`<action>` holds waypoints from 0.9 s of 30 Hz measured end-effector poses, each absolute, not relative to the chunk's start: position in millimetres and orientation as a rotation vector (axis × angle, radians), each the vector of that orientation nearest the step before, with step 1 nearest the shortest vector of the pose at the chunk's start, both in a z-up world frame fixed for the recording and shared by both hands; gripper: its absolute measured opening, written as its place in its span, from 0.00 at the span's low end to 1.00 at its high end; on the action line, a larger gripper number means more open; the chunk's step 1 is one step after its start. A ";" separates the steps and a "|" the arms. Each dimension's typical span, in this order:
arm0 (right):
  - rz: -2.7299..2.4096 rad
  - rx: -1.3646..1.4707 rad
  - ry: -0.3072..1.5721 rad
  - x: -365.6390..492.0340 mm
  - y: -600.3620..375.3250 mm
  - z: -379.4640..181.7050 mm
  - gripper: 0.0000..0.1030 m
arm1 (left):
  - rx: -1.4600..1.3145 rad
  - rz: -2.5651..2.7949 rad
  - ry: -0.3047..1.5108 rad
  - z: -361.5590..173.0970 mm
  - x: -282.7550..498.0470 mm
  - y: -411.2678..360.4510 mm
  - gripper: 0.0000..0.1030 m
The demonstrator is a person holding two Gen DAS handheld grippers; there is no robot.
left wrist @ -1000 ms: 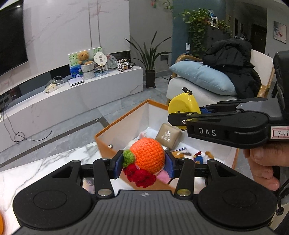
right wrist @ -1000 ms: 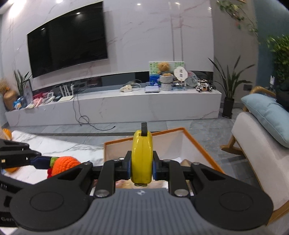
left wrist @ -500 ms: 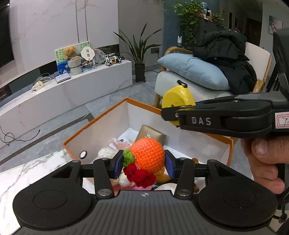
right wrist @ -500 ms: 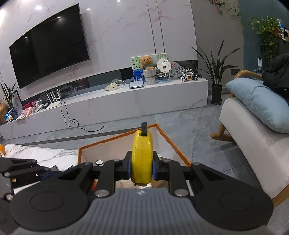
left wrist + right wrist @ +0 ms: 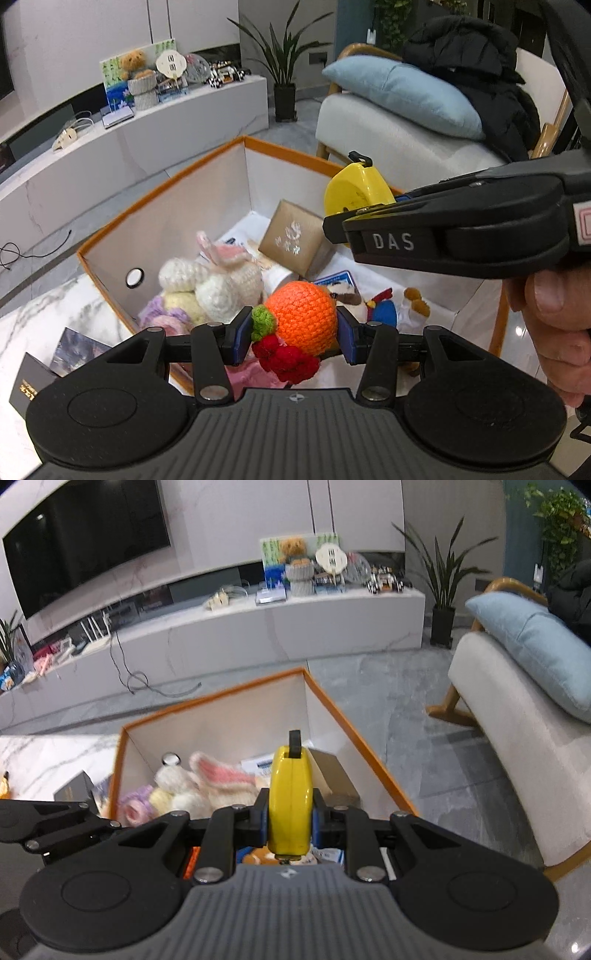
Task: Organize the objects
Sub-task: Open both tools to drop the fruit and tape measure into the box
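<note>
A: Starting at the left of the left wrist view: sitting near the marble table's [image 5: 44, 314] edge, a small black box [image 5: 27, 387], just beside the orange-rimmed box [image 5: 162, 192].
B: Showing up in the right wrist view too, at [image 5: 72, 792], again just left of the orange-rimmed box [image 5: 207, 701].
A: Pinching a crocheted orange ball [image 5: 301, 314] with a green tuft and red berries, the left gripper [image 5: 295, 332], pads pressing on both sides, hanging above the box's near edge.
B: Not catching that ball from the right wrist; only the left gripper's black arm [image 5: 55, 823] poking in at the left edge.
A: Lying inside the box toward its left wall, a knitted white bunny [image 5: 218, 277]; resting near the far corner, a tan square box [image 5: 295, 238].
B: Seeing the bunny [image 5: 207, 779] here as well, pink ears up. Clamping a yellow tape measure [image 5: 291, 797] edge-on between the pads, the right gripper [image 5: 290, 821], hovering over the box's interior.
A: Viewing that yellow tape measure [image 5: 356, 192] from the side, held above the far right rim; also showing the right gripper [image 5: 343, 223] as a black body marked DAS, and a hand [image 5: 554, 321] gripping it.
B: Missing that hand entirely from the right wrist.
</note>
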State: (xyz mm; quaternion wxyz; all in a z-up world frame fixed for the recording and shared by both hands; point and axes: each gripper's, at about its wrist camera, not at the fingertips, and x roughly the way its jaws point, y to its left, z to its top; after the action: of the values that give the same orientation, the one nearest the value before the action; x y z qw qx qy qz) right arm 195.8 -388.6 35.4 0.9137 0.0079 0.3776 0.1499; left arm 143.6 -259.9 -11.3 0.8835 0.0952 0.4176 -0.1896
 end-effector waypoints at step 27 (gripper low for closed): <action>0.312 0.051 0.960 229.7 -380.5 -1.6 0.27 | 0.265 -0.426 0.986 -39.3 158.4 -271.8 0.54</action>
State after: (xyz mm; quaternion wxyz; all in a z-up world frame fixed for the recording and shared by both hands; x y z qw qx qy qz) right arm 229.7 -380.5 -1.6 0.8751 0.0245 0.4596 0.1496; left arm 158.4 -271.8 -39.3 0.8508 0.1259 0.4684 -0.2023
